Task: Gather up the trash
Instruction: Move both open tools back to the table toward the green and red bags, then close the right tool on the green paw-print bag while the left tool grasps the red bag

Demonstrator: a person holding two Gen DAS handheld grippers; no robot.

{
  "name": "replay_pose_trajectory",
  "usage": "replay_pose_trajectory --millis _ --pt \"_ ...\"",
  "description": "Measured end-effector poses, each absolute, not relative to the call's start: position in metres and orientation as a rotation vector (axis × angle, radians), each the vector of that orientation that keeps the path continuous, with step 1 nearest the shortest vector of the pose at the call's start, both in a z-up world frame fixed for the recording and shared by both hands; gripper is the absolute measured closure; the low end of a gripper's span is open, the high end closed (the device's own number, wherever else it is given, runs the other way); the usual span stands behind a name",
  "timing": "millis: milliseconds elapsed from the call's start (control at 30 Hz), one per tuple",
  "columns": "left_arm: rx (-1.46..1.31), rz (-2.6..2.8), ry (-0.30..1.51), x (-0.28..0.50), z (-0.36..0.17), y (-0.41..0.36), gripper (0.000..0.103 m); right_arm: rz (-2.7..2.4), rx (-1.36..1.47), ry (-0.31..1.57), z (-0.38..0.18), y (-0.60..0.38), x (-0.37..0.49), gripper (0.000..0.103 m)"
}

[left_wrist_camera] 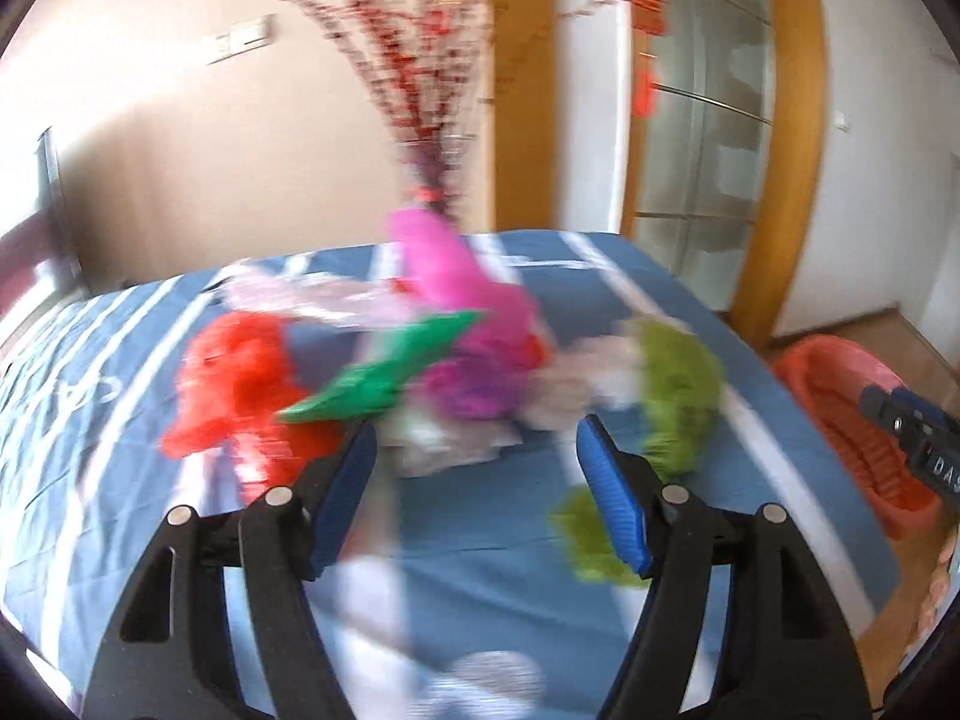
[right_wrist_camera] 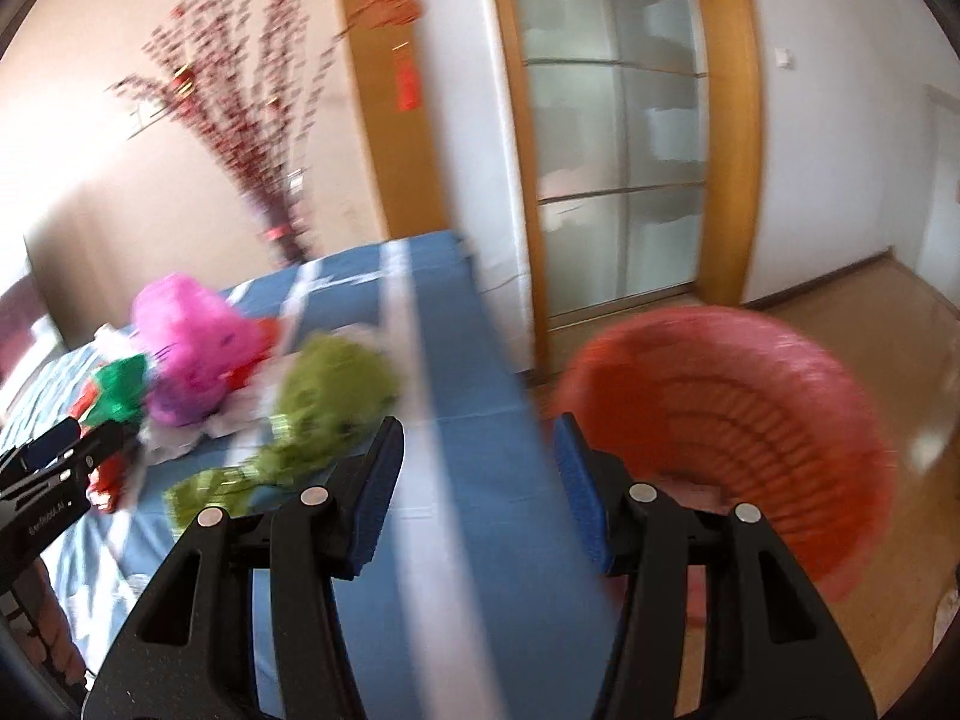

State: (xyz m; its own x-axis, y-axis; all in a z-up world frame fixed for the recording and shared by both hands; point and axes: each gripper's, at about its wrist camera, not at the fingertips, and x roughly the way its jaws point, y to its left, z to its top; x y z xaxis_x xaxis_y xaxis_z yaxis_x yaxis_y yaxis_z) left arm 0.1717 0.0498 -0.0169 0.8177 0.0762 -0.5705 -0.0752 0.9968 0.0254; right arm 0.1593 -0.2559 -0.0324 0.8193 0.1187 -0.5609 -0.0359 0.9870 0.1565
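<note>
Everything here is lying or standing in relation to the blue striped cloth (left_wrist_camera: 492,528) that is covering the table. Both pictures are blurring with motion, so fine detail is not showing.

Toward the left part of the cloth, a crumpled red bag (left_wrist_camera: 234,384) is lying beside a green wrapper (left_wrist_camera: 384,372), with a pale clear plastic piece (left_wrist_camera: 300,297) resting just behind them. Near the middle of the cloth a bright pink bag (left_wrist_camera: 456,288) is standing tallest in the heap, touching some white crumpled paper (left_wrist_camera: 570,384) at its right. Farther right on the cloth, an olive-green wrapper (left_wrist_camera: 684,396) is lying near the edge.

The left gripper (left_wrist_camera: 477,474) is hovering over the near side of the cloth, facing the heap, with its blue-padded jaws standing wide apart and gripping nothing.

Beyond the far edge of the cloth, a spray of red-blossom branches (left_wrist_camera: 414,78) is rising against the beige wall.

The right gripper (right_wrist_camera: 477,480) is hanging above the right edge of the cloth, its jaws likewise spread wide and holding nothing. Off the cloth's right side, down on the wooden floor (right_wrist_camera: 900,312), a red-orange basket (right_wrist_camera: 750,420) is sitting, its ribbed inside facing the camera. Behind it, a sliding glass door (right_wrist_camera: 612,138) in a wooden frame is showing.
</note>
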Motion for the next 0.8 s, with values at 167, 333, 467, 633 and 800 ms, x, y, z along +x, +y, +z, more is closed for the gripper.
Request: replay_pose_trajectory --millis 167,333,467,633,800 --pt "-0.087 0.195 0.61 0.173 -0.013 0.111 0.035 0.183 0.148 0.676 -0.046 -0.201 0.18 0.05" --pt "-0.178 0.266 0.635 0.175 -0.017 0.157 0.035 0.199 0.157 0.741 -0.06 -0.166 0.196 0.05" --pt "-0.218 0.287 0.657 0.179 -0.023 0.174 0.035 0.17 0.144 0.78 -0.067 -0.15 0.204 0.05" --pt "-0.259 0.253 0.694 0.19 -0.034 0.181 0.035 0.145 0.129 0.819 -0.074 -0.139 0.21 0.05" --pt "-0.275 0.228 0.724 0.199 -0.042 0.178 0.035 0.142 0.11 0.847 -0.08 -0.133 0.212 0.05"
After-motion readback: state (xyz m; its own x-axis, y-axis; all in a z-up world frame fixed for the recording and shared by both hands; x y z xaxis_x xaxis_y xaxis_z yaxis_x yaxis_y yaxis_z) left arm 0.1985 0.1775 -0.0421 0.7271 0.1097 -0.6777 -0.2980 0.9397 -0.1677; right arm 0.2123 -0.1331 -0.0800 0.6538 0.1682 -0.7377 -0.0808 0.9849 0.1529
